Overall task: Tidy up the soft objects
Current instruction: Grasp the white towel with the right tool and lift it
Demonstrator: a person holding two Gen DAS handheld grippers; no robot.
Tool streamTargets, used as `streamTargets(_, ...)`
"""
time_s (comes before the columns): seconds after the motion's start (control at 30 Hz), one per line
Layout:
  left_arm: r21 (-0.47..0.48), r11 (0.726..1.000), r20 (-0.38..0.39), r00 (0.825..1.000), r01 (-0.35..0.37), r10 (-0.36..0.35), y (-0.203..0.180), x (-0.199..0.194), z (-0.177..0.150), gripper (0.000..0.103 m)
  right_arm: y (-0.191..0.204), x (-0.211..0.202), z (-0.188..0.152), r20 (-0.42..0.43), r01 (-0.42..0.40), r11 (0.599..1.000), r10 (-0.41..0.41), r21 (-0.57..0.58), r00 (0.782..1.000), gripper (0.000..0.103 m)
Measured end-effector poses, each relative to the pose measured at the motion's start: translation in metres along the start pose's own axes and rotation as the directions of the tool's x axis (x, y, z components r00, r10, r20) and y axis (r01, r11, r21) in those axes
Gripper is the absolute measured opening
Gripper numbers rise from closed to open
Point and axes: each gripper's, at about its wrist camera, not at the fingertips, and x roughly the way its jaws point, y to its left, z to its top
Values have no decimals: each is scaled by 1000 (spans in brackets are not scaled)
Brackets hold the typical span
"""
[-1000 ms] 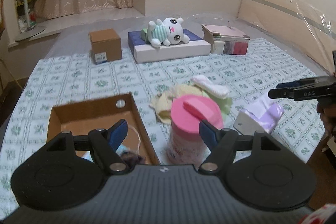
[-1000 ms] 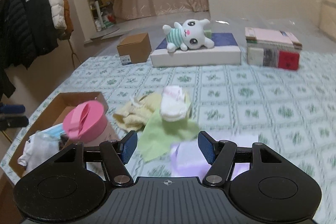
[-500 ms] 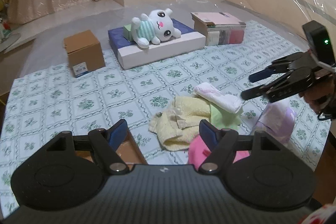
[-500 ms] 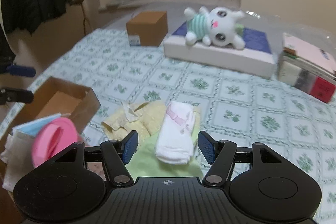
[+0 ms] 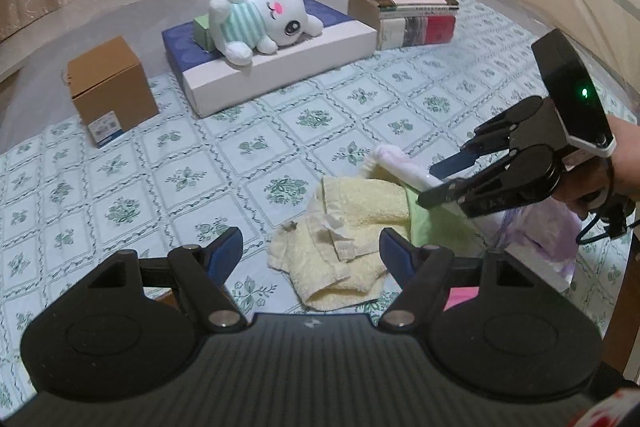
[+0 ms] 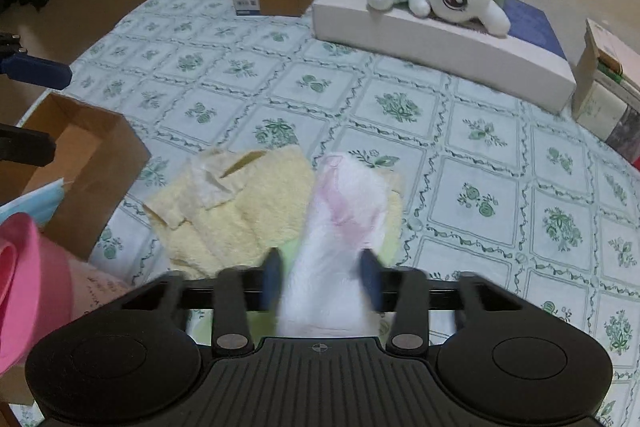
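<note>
Right gripper [image 6: 320, 285] straddles the near end of the white rolled cloth [image 6: 340, 223]; its jaws stand a little wider than the roll, one fingertip on each side, and motion blur prevents confirming whether the pads press it. Left gripper [image 5: 311, 247] hangs wide open and empty, above and just short of the yellow towel [image 5: 352, 223]. Landmark: the yellow towel. The white rolled cloth lies on the towel's far-right part, with a green cloth [image 5: 434, 223] under both at the right. The roll's long axis runs directly away from the right gripper, in line with its fingers, so the closing direction is across the roll's short width. The right gripper is the nearer tool. The open cardboard box [image 6: 86, 163], judged the destination, sits left of the towel. Count: one towel, one white roll, one green cloth, one open box, one plush toy [image 5: 260, 17] well beyond the towel.
</note>
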Motion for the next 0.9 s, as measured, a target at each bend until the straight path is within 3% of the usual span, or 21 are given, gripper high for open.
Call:
streamTargets(0.17, 27, 999, -33, 999, 21, -20, -5, 14, 9, 72, -17, -17, -1, 37, 2, 999, -4, 46, 999, 9)
streamTargets(0.4, 101, 993, -76, 995, 67, -60, -29, 32, 31, 72, -37, -55, 2, 110, 52, 996, -59, 68, 992, 9)
streamTargets(0.53, 186, 976, -125, 988, 117, -95, -56, 49, 44, 72, -45, -69, -2, 129, 60, 995, -70, 79, 989, 9)
streamTargets(0.7, 328, 925, -222, 968, 189, -119, -93, 77, 48, 72, -58, -81, -11, 145, 68, 993, -82, 99, 986, 9)
streamTargets(0.9, 529, 819, -322, 945, 221, -47, -137, 115, 39, 69, -77, -85, -24, 150, 71, 988, -91, 134, 984, 9)
